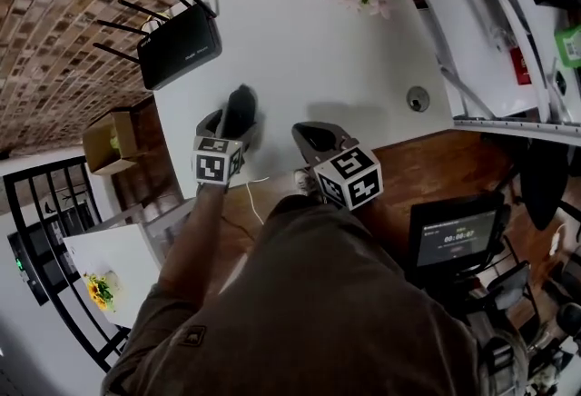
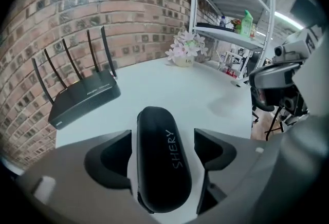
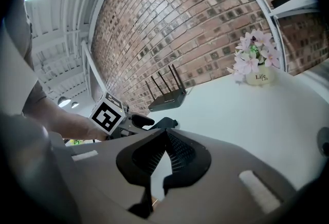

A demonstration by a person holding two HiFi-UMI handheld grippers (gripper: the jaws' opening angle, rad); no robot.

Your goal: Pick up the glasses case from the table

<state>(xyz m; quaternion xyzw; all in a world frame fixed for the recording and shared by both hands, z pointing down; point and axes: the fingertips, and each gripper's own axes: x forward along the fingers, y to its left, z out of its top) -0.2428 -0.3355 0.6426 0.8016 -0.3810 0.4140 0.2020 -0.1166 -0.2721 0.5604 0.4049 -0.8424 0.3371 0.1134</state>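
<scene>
Left claw (image 2: 163, 138) straddles glasses case (image 2: 160, 171); router (image 2: 85, 97) beyond.

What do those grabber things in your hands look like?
The left gripper and the right gripper have grey bodies, each with two dark, scooped jaws. The right one's pads are ribbed. The left cube and the right cube are white with black square markers. The person wears a brownish short sleeve.

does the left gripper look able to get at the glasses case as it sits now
Probably yes: the left gripper has its jaws open on either side of the glasses case, which lies on the white table with a gap on each side. The router sits well behind.
</scene>
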